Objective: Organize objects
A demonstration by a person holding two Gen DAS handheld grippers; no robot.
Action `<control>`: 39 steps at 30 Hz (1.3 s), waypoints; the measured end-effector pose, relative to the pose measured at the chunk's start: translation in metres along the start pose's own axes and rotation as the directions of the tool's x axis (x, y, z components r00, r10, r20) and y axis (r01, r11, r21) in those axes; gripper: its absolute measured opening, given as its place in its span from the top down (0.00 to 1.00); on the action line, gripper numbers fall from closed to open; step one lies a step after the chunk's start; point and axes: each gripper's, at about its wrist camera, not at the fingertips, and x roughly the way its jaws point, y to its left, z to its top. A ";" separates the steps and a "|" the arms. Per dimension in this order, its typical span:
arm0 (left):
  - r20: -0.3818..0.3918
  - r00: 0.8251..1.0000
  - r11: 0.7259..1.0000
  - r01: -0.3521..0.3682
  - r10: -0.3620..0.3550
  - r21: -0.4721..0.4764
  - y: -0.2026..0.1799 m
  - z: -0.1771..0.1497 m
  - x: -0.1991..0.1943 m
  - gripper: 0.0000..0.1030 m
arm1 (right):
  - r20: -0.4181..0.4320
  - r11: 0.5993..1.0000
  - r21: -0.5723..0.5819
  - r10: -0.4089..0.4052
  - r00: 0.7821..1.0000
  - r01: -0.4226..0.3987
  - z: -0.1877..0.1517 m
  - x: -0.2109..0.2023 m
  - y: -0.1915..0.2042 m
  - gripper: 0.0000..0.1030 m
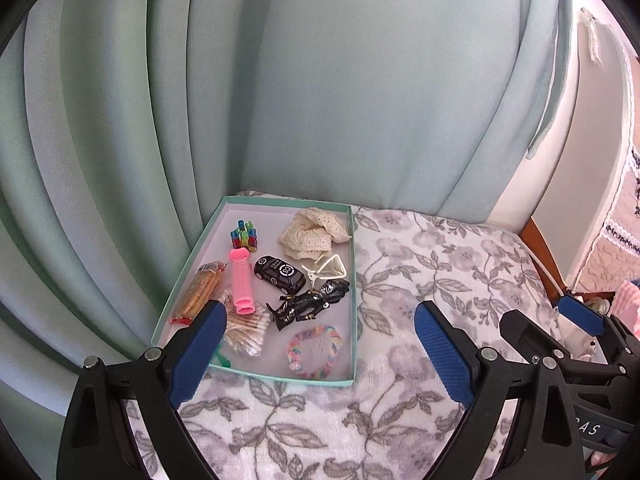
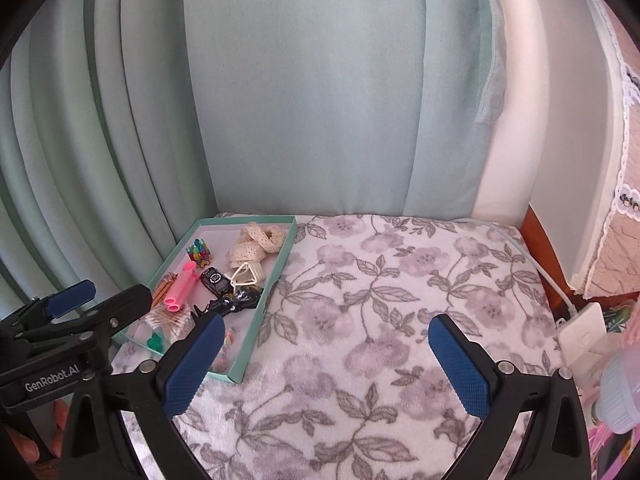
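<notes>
A shallow mint-green tray (image 1: 354,264) (image 2: 256,334) lies on the left of a flowered blanket (image 1: 440,264) (image 2: 380,292). It holds a black toy car (image 1: 280,274) (image 2: 214,279), a pink hair roller (image 1: 241,282) (image 2: 181,286), coloured clips (image 1: 244,235) (image 2: 199,251), a cream lace piece (image 1: 312,232) (image 2: 256,244), a black glossy figure (image 1: 310,304) (image 2: 234,300), a pastel bracelet (image 1: 316,350), cotton swabs (image 1: 244,330) and a snack packet (image 1: 198,292). My left gripper (image 1: 320,344) hovers open over the tray's near edge. My right gripper (image 2: 326,354) hangs open above bare blanket, right of the tray.
Pale green curtains (image 1: 280,80) (image 2: 280,80) hang close behind the tray. A white wall and wooden frame (image 2: 540,240) border the right side, with a white power strip (image 2: 584,332) and cable there. The blanket's right half lies free of objects.
</notes>
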 end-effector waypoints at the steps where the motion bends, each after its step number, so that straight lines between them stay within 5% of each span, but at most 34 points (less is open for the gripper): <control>1: -0.001 1.000 1.000 -0.001 0.001 0.001 0.000 -0.005 -0.001 0.08 | -0.004 1.000 0.000 0.000 1.000 0.000 -0.004 -0.002 0.000 0.00; 22: -0.128 0.991 0.999 -0.031 0.035 0.032 0.001 -0.100 0.029 0.08 | -0.163 0.999 0.007 -0.045 0.986 0.047 -0.098 0.014 -0.012 0.00; 39: -0.194 0.980 0.999 -0.046 0.049 0.022 0.017 -0.124 0.075 0.08 | -0.255 0.992 0.054 -0.095 0.962 0.112 -0.132 0.052 -0.037 0.00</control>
